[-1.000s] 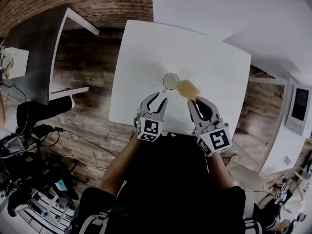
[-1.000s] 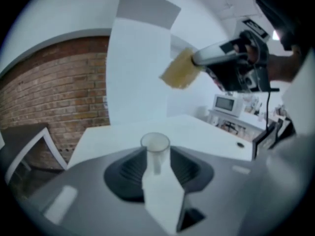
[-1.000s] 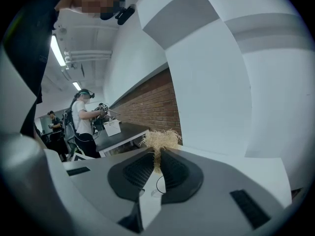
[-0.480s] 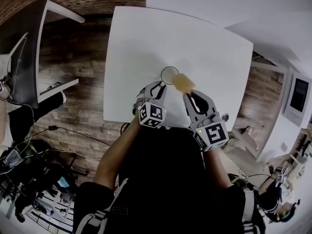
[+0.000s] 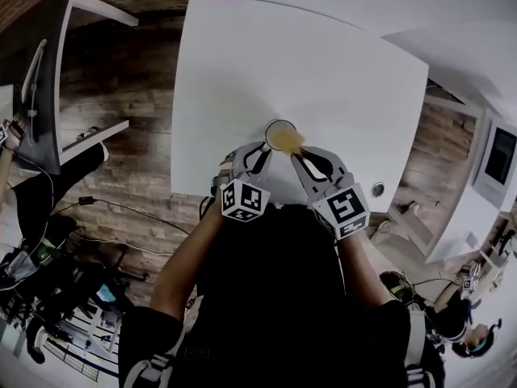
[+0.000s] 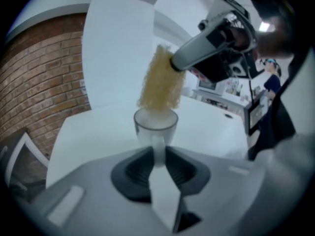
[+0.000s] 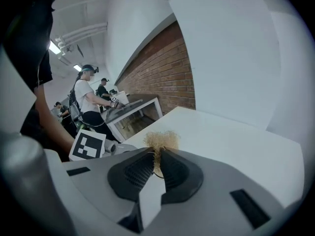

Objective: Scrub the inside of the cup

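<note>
Closest to me, the left hand-held gripper is closing its jaws with the cup's handle between them. The pads are right at the handle, but I would not call the grip firm yet. That is my first worry: if scrubbing begins before the clamp seats, I expect the cup to twist on its handle or skate across the bench. A thin handle also gives little hold against a sideways push.

Just beyond, the cup stands upright on the bench. The yellow sponge has its lower end at the rim, barely into the mouth. The sponge looks about as wide as the opening, so forcing it down could snag the rim and tip the cup toward me.

Farther out, the right hand-held gripper is clamped on the sponge by a narrow pinch of its edge. A hard twist could pull the sponge free and leave it stuck in the cup.
</note>
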Motion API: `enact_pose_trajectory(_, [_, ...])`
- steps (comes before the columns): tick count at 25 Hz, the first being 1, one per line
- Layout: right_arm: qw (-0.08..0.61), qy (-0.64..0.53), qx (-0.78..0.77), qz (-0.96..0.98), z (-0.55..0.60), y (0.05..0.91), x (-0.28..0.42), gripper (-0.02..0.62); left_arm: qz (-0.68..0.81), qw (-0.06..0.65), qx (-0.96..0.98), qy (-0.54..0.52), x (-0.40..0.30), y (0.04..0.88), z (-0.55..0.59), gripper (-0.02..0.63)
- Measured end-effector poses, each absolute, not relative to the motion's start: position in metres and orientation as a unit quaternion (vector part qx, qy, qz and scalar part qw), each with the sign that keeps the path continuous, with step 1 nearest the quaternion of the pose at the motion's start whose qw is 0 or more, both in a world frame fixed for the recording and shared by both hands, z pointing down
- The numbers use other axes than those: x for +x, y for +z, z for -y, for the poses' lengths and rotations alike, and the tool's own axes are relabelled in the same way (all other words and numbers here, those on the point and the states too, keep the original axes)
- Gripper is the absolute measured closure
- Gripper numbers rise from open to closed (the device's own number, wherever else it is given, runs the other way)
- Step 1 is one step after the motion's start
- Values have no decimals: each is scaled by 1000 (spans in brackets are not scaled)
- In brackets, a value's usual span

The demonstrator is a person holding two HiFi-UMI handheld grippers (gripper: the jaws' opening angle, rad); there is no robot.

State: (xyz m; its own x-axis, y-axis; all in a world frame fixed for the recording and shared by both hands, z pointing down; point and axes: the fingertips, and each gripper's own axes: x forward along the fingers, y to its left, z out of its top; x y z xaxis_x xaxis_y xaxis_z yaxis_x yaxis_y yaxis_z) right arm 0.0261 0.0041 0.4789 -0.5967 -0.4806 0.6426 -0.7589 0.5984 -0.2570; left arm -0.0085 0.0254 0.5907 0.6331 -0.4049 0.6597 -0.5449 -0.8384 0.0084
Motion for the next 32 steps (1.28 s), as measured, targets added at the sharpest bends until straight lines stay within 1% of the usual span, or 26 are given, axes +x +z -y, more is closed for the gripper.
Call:
enact_pose_trajectory(4, [311,278,324,849,-10,510,6,561,257,92,901,337,-12,589,-34,531])
enact_pose_trajectory(7, [360,289,294,837,-10,536,-7,561,257,83,902,337,-15,587,-34,530])
enact_pose_trajectory(13, [441,274,277,809,2,566,-20,561,254,72,903,339,-18,588,-33,526])
enact_pose_trajectory(16, [460,259,279,802,8,570,-19,561,260,87,904,329,-21,590,-33,528])
enact_pose_trajectory(21, [478,196,316,796,9,529,3,561,269,96,901,327,-20,590,-31,531])
enact_pose_trajectory(24, [495,174,316,791,7,520,11,561,270,96,901,327,-19,589,-31,531])
enact_pose_trajectory(32, [547,164,250,782,8,573,-13,561,270,95,901,327,-15,587,-33,529])
